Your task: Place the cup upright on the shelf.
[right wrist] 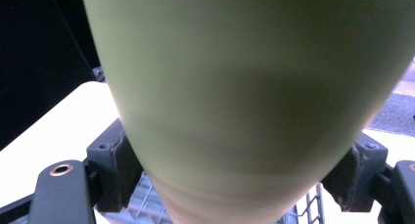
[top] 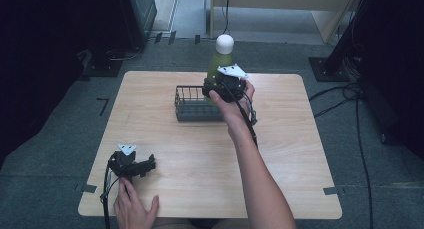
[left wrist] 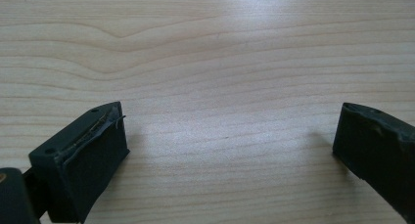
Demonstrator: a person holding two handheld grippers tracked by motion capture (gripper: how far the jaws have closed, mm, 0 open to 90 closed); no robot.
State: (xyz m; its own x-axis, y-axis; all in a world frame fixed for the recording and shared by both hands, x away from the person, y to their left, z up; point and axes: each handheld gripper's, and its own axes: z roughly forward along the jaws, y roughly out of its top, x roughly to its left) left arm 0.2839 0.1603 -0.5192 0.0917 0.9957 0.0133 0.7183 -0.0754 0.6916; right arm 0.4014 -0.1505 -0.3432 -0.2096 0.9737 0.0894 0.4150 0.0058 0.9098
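A green bottle (top: 219, 60) with a white cap stands upright over the right end of a dark wire basket (top: 192, 105) at the table's far middle. My right gripper (top: 225, 86) is shut on the bottle's lower body. In the right gripper view the green bottle (right wrist: 244, 87) sits between both pads (right wrist: 120, 172), with the basket's wire (right wrist: 303, 209) below. My left gripper (top: 145, 165) rests on the table near the front left edge. Its jaws stand wide apart over bare wood, its fingertips (left wrist: 93, 155) holding nothing.
The wooden table (top: 280, 154) stands on grey carpet. Cables (top: 345, 96) run across the floor at the right, and dark stands and equipment sit at the far left and far right.
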